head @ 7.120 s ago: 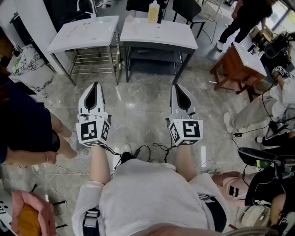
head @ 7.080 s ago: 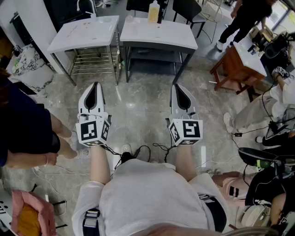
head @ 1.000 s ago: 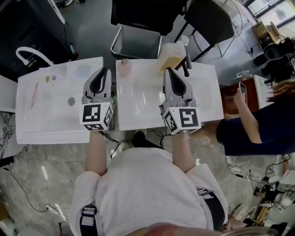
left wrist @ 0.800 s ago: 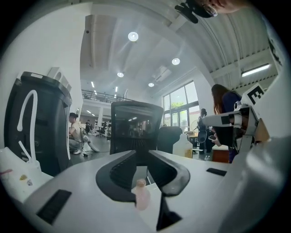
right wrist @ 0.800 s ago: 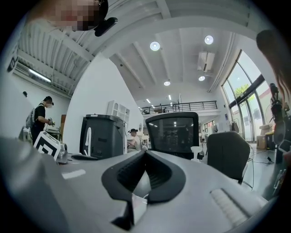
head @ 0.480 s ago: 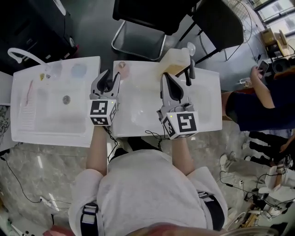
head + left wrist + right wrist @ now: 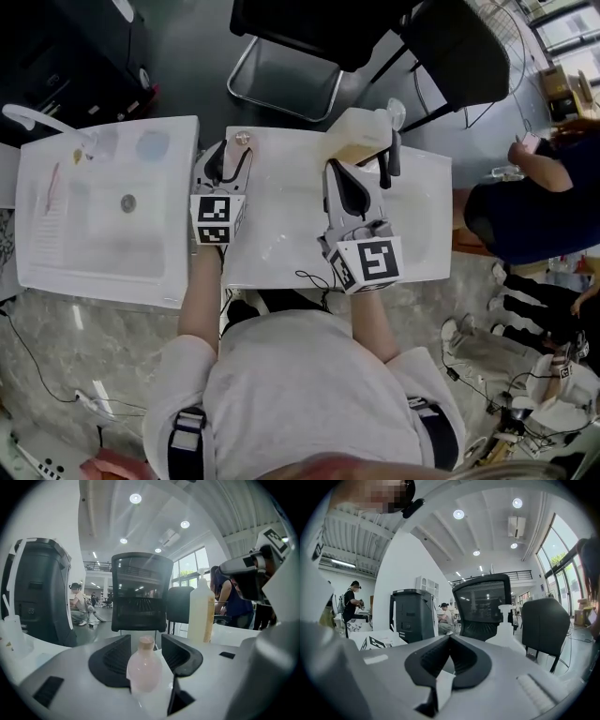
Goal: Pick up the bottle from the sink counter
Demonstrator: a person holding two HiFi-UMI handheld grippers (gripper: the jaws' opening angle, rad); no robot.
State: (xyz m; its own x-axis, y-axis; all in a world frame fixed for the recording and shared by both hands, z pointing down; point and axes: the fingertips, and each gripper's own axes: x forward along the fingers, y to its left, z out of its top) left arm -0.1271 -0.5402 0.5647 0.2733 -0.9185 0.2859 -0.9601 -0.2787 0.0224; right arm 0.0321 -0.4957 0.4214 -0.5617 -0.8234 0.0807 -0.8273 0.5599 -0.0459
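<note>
A small pink bottle (image 7: 242,140) with a tan cap stands upright at the back edge of the white sink counter (image 7: 281,234). My left gripper (image 7: 230,156) reaches around it. In the left gripper view the bottle (image 7: 144,667) stands between the jaws of that gripper (image 7: 145,641); they are opening, with gaps on both sides of it. My right gripper (image 7: 338,169) hovers over the counter's middle, its jaws shut and empty, as the right gripper view (image 7: 449,638) also shows. A tall yellowish pump bottle (image 7: 361,137) stands just beyond it.
A second white sink unit (image 7: 56,253) with a drain and a faucet (image 7: 28,114) adjoins on the left. Black chairs (image 7: 291,47) stand behind the counter. A person (image 7: 525,206) stands off its right end. The pump bottle (image 7: 202,611) rises to the right of the left jaws.
My left gripper has moved forward to the back edge, and its jaws have gone from shut to wide open around the pink bottle. The right gripper stayed shut.
</note>
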